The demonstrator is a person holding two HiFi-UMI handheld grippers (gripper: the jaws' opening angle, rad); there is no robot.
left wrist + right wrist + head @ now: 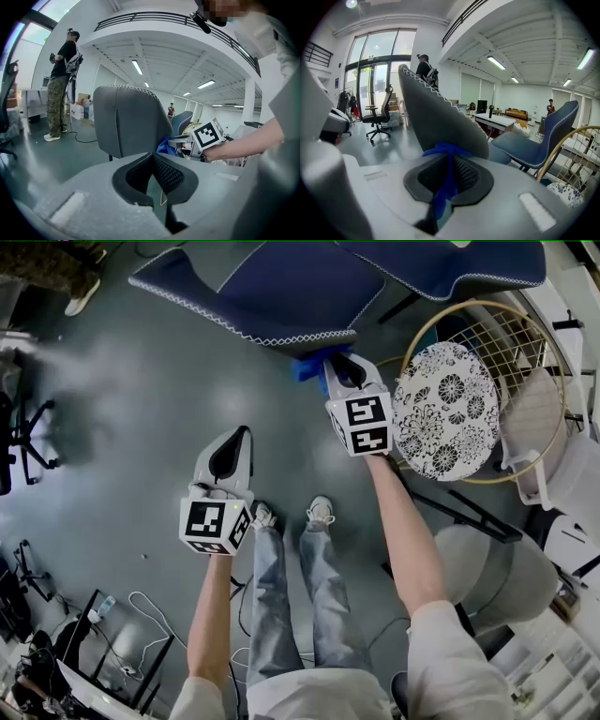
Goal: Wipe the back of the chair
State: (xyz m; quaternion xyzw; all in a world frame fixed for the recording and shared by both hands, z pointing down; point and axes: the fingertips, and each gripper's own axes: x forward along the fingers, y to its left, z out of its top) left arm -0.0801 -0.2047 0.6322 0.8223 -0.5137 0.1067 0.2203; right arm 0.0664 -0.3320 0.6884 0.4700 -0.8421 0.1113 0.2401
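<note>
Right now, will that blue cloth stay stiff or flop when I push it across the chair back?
Probably floppy: the blue cloth bunches and folds where the right tool pinches it. Likely light, too, since a thin pinch holds it up.

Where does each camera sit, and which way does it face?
Head view: on the head, facing down at forearms, legs, left gripper, right gripper.
Left gripper view: on that gripper, along its shut jaws toward the chair; right gripper shows.
Right gripper view: along jaws shut on the cloth, at the chair.
Shared by all: chair, cloth.
</note>
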